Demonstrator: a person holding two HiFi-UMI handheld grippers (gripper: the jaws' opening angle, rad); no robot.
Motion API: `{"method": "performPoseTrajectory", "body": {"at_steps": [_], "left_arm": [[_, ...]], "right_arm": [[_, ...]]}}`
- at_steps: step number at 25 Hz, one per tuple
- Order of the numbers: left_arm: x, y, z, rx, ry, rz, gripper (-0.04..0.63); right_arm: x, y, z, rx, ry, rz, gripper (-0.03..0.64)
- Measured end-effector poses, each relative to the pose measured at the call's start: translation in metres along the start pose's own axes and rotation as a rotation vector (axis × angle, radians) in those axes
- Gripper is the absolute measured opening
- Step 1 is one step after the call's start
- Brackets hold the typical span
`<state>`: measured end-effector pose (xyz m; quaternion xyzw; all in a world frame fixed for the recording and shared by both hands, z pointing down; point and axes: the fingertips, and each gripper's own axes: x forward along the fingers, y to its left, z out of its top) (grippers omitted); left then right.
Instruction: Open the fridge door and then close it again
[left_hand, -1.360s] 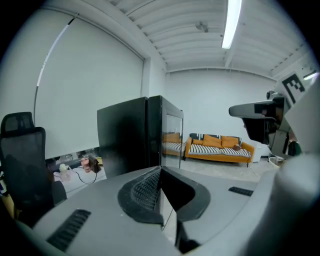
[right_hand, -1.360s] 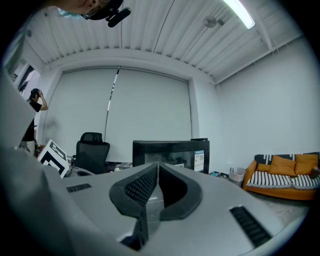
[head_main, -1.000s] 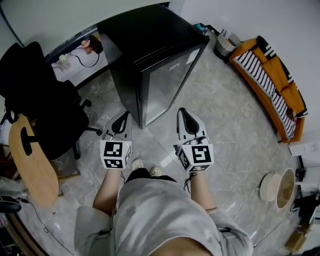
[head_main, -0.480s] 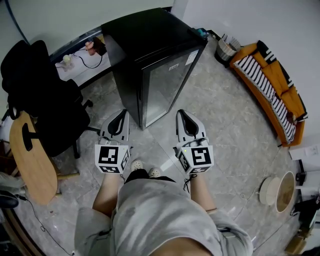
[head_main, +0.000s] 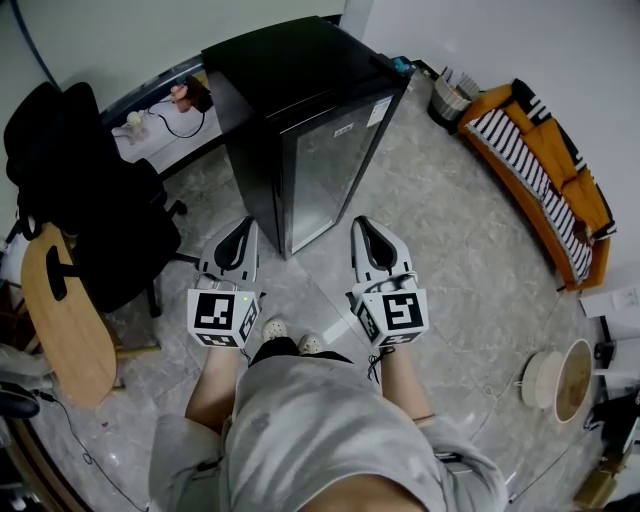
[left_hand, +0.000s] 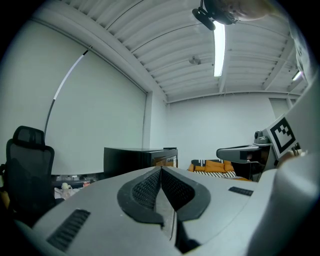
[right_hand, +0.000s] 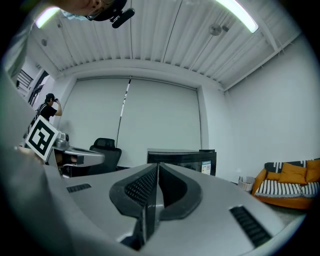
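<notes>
Currently grey left gripper (head_main: 237, 243), grey right gripper (head_main: 368, 232): jaws closed, empty. Risk: tips slip off black glass-door fridge (head_main: 300, 100), upper centre.

1. Left gripper (head_main: 243, 225): its marker cube (head_main: 215, 318) has slid toward the lower left of the frame and looks slightly larger than a second ago. Most of that shift came in the first half second.
2. Right gripper (head_main: 361, 224): its tip has edged a little to the left in the frame.
3. Fridge (head_main: 300, 90): its right top corner now sits a touch higher and further left, a small shift of the view.
</notes>
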<state>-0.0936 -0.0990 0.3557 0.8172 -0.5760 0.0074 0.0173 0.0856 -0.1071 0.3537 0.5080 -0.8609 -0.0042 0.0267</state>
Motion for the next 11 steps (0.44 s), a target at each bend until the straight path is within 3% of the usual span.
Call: {"method": "performPoseTrajectory", "body": {"at_steps": [11], "left_arm": [[0.0002, -0.0035, 0.0039, -0.004, -0.011, -0.015, 0.017]], "right_arm": [[-0.0048, -0.0019, 0.002, -0.002, -0.006, -0.017, 0.025]]}}
